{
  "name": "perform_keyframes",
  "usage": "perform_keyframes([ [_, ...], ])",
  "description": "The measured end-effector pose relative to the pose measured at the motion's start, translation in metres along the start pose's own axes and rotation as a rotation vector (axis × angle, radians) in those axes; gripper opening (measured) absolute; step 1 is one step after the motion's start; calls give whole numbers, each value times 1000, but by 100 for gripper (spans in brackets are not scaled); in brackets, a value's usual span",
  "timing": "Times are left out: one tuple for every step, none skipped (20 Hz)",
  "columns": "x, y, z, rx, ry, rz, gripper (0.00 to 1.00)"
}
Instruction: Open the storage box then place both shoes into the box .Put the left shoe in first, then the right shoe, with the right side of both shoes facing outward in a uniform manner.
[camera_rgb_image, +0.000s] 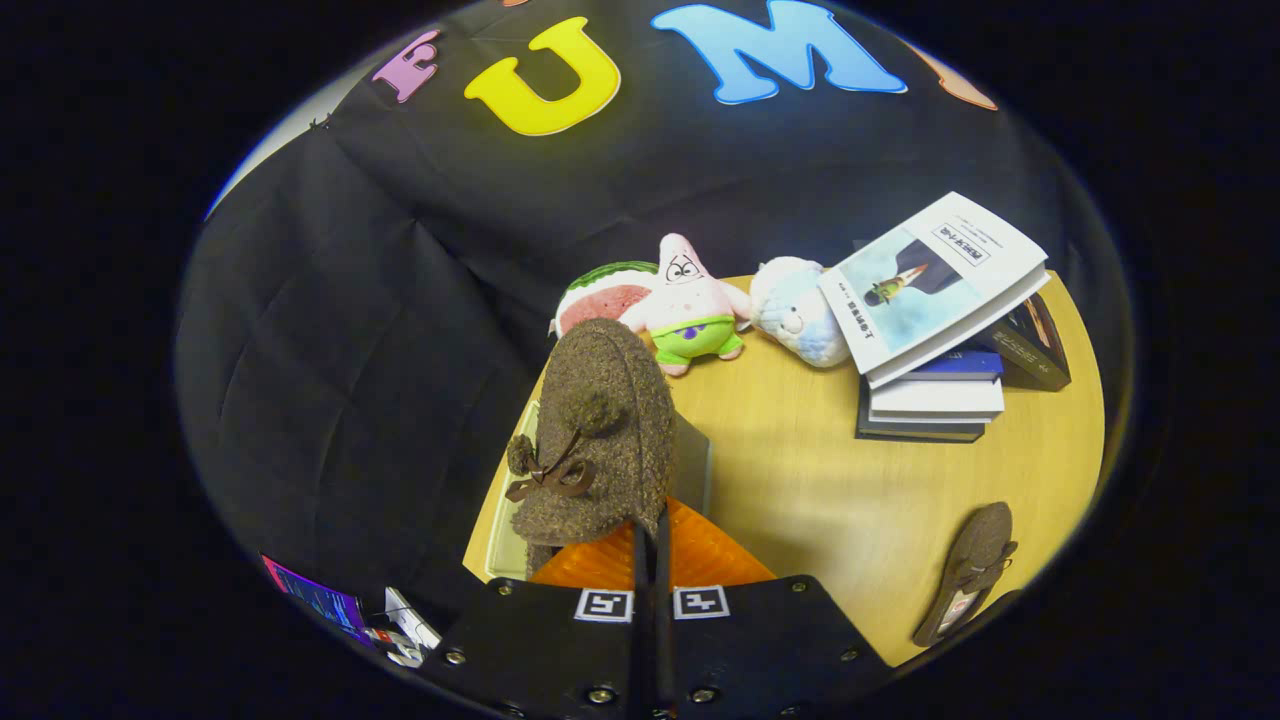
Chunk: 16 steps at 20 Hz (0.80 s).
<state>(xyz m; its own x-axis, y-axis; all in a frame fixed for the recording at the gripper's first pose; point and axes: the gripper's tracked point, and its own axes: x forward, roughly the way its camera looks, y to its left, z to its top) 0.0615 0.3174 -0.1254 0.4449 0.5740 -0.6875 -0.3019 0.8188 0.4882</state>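
Shoe (600, 430) number one, a brown fuzzy slipper-like moccasin with a small bow and pom-poms, hangs toe-up just ahead of the gripper (650, 535), whose two fingers are drawn nearly together and pinch the shoe's heel edge between them. The fabric looks soft and light, with a floppy upper, so it will probably sag or swing if held by a thin edge; a hold on the stiffer heel rim or the sole side seems the safer choice, and the woolly surface should give the pads good friction. Nothing about it looks fragile.

Directly below the held shoe sits the storage box (690, 470), pale-walled with an orange lid or flap (700, 555) near the fingers; it appears open, though the shoe hides most of its inside. The second shoe (970, 575) lies on its side on the wooden table (820, 480), well apart from the box. Which is the left shoe cannot be told for certain.

Beyond the box stand a watermelon-slice plush (605, 295), a pink star-shaped plush (690, 305) and a white plush (795, 310), and beside them a stack of books (935, 320) with the top one tilted. All are far enough from the box that they should not block lowering the shoe; the box walls and orange flap are the likelier snag.
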Motion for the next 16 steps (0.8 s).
perform_keyframes([
  [5, 11, 3, -3, 0, 12, 1],
  [13, 21, 5, -12, 3, 21, 1],
  [21, 30, 5, -19, 13, 22, 1],
  [29, 37, 3, -26, 20, 26, 1],
  [37, 45, 0, -30, 33, 29, 1],
  [46, 52, -2, -38, 43, 28, 1],
  [56, 57, -6, -46, 53, 24, 1],
  [65, 59, -11, -51, 66, 15, 1],
  [75, 62, -17, -54, 79, 6, 1],
  [88, 65, -23, -54, 95, -4, 1],
  [99, 65, -31, -52, 113, -16, 1],
  [111, 65, -39, -49, 132, -32, 1],
  [123, 64, -46, -44, 150, -45, 1],
  [133, 64, -54, -34, 171, -57, 1],
  [140, 66, -62, -22, 185, -66, 1],
  [148, 65, -67, -17, 197, -77, 1],
])
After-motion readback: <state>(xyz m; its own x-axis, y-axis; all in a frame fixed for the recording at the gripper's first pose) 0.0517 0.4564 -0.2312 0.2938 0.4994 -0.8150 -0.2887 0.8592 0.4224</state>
